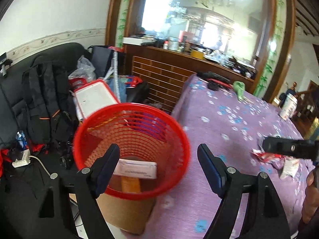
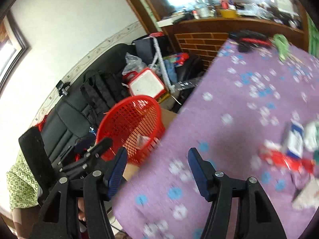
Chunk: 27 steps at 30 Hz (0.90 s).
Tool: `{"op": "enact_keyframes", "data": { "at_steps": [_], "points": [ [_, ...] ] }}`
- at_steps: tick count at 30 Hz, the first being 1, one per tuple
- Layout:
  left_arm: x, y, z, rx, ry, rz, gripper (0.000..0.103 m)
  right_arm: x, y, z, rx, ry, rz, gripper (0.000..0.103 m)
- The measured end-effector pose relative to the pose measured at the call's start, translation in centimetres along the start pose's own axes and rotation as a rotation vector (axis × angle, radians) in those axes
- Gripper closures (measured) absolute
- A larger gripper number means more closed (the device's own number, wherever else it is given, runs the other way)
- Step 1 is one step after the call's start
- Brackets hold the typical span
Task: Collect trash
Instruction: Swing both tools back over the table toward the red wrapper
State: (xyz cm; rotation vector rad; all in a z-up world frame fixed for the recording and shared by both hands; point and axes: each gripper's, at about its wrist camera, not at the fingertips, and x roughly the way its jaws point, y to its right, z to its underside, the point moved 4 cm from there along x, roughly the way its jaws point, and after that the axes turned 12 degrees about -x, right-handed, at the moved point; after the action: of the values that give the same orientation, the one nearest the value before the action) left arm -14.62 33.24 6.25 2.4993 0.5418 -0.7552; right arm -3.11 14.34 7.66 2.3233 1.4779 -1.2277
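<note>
Left gripper (image 1: 158, 168) hovering over red basket (image 1: 179, 131), jaws spread, empty, box (image 1: 137, 168) lying inside. Right gripper (image 2: 157, 171) spread, empty, heading toward wrappers (image 2: 283, 159) on purple table's (image 2: 249, 103) right side, likely for next pickup.

Crumpled wrappers (image 1: 279, 160) on purple tablecloth; white carton (image 1: 137, 168) inside red basket (image 1: 111, 119)

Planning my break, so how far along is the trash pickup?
Partly done: the red basket already holds a white box. In hand: nothing; the left gripper and right gripper are both open and empty. Left: the wrappers lying on the purple tablecloth.
</note>
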Motion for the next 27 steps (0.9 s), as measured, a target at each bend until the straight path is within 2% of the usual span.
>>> {"op": "enact_keyframes", "data": {
  "at_steps": [4, 9, 14, 18, 23, 24, 27],
  "points": [
    [0.3, 3.6, 1.8, 0.05, -0.037, 0.044, 0.024, -3.0, 2.9, 3.3, 0.062, 0.012, 0.017, 0.035],
    [1.1, 9.4, 4.4, 0.145, -0.088, 0.11, 0.024, -8.3, 8.2, 8.0, 0.183, 0.048, 0.088, 0.035],
    [1.9, 16.4, 6.8, 0.302, -0.125, 0.17, 0.023, -13.3, 12.7, 11.8, 0.305, 0.101, 0.157, 0.035],
    [3.1, 22.0, 8.5, 0.443, -0.141, 0.209, 0.021, -15.5, 14.8, 13.5, 0.359, 0.134, 0.18, 0.033],
    [5.7, 26.0, 10.3, 0.637, -0.184, 0.204, 0.02, -16.3, 16.6, 14.9, 0.41, 0.14, 0.17, 0.033],
    [6.1, 26.5, 10.7, 0.683, -0.191, 0.191, 0.02, -16.4, 16.8, 15.0, 0.418, 0.142, 0.169, 0.033],
    [7.7, 27.8, 11.9, 0.835, -0.142, 0.108, 0.02, -16.5, 17.5, 15.6, 0.429, 0.144, 0.163, 0.033]
  ]
}}
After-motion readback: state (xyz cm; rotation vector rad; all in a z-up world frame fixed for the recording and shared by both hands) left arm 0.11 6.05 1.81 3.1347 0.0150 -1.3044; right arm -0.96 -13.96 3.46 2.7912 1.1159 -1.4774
